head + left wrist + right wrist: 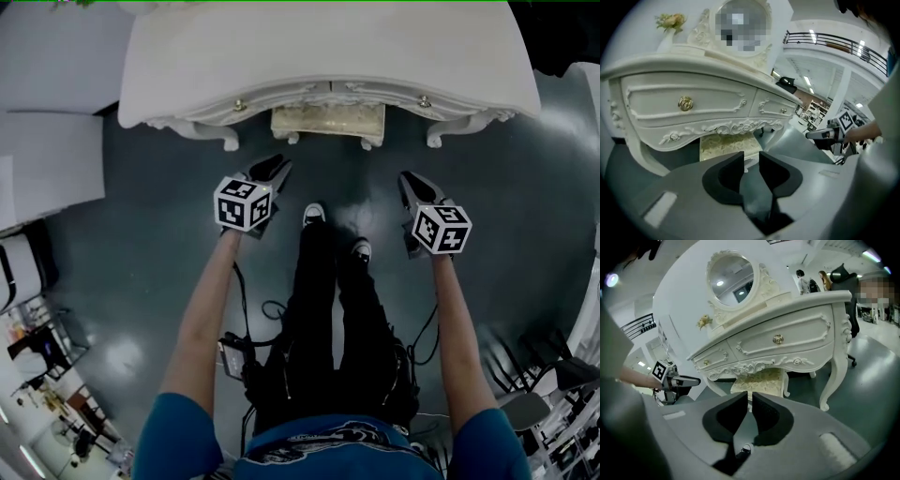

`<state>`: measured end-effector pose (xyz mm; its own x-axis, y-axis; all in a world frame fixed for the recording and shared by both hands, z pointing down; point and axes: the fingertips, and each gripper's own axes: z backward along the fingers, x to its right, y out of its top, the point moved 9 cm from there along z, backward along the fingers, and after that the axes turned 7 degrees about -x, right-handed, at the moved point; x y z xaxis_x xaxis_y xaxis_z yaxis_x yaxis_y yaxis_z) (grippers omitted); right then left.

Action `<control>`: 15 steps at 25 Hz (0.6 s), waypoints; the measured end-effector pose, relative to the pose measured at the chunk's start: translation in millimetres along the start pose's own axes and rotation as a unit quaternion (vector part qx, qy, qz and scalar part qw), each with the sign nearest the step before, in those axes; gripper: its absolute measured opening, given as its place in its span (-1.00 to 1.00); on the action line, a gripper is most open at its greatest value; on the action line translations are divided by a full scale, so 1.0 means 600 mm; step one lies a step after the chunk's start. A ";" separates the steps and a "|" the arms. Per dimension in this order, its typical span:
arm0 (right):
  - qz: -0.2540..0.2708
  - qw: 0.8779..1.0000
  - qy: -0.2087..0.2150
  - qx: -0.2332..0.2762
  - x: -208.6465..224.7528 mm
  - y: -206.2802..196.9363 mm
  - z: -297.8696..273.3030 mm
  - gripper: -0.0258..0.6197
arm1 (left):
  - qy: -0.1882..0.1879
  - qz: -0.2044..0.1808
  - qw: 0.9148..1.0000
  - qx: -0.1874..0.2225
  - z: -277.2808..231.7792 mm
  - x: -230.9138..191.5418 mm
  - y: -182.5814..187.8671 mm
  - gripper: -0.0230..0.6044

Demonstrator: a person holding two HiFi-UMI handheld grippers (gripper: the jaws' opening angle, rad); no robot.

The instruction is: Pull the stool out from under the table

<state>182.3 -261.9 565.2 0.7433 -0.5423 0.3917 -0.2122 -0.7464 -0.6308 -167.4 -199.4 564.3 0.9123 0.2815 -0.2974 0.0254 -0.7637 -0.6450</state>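
A cream upholstered stool (328, 122) sits tucked under the white carved dressing table (328, 56), between its curved legs. My left gripper (278, 167) hovers over the dark floor in front of the table's left half, its jaws a little apart with nothing between them. My right gripper (408, 178) hangs in front of the right half, its jaws nearly together and empty. Neither touches the stool. In the left gripper view the stool (724, 143) shows just beyond the left gripper (751, 161), under the table (693, 103). In the right gripper view the stool (759, 379) lies past the right gripper (750, 401).
The person's shoes (314, 214) stand between the grippers, close to the stool. White furniture (47, 159) lines the left side and chairs (534, 375) stand at the lower right. An oval mirror (730, 280) and a flower vase (670, 23) sit on the table. People (806, 282) stand far behind.
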 end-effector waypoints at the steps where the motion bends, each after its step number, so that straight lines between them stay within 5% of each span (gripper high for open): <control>1: -0.009 1.000 0.003 -0.002 0.010 -0.003 -0.010 -0.82 | 0.000 0.022 1.000 0.003 -0.012 -0.014 -0.003 -0.54; 5: -0.030 1.000 0.006 -0.003 0.045 -0.007 -0.056 -0.80 | 0.006 0.080 0.997 0.003 -0.057 -0.075 -0.011 -0.35; 15: -0.040 0.999 0.017 -0.019 0.123 -0.039 -0.222 -0.43 | 0.007 0.138 0.990 -0.020 -0.185 -0.223 -0.071 -0.05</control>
<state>157.3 -336.0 697.9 0.7376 -0.4920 0.4625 -0.1763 -0.8015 -0.5714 -245.1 -268.7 709.7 0.8920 0.0505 -0.4493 -0.2109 -0.8325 -0.5124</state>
